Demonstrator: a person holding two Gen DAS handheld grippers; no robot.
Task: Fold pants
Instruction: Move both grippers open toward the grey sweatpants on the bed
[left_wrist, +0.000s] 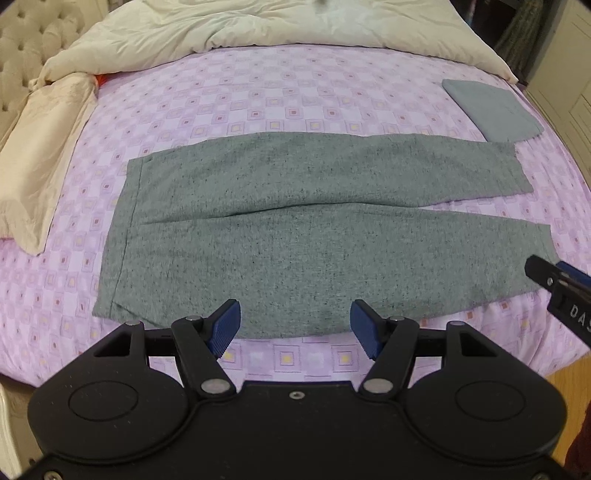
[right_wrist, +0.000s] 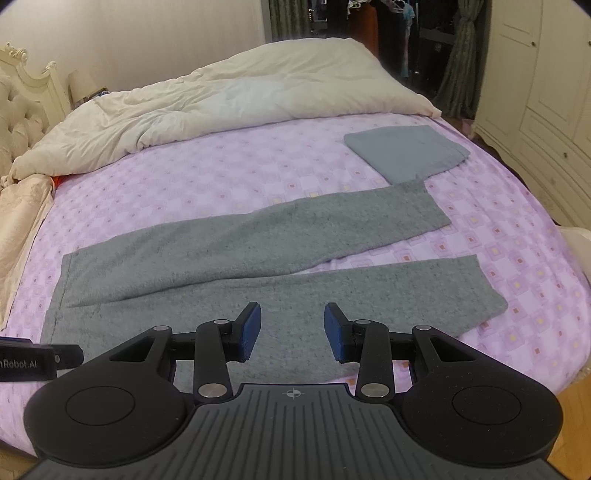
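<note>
Grey pants (left_wrist: 295, 229) lie flat on the pink patterned bed sheet (left_wrist: 258, 96), waistband to the left, both legs stretched to the right. They also show in the right wrist view (right_wrist: 229, 258), with the legs spread apart at the cuffs. My left gripper (left_wrist: 295, 328) is open and empty, hovering over the near edge of the pants. My right gripper (right_wrist: 292, 330) is open and empty, above the near leg. The right gripper shows at the right edge of the left wrist view (left_wrist: 561, 284), near the cuff of the near leg.
A folded grey-blue garment (right_wrist: 404, 153) lies at the far right of the bed, touching the far cuff. A cream duvet (right_wrist: 221, 99) is bunched along the back. A beige pillow (left_wrist: 40, 147) lies at the left. Wardrobe doors (right_wrist: 546, 92) stand to the right.
</note>
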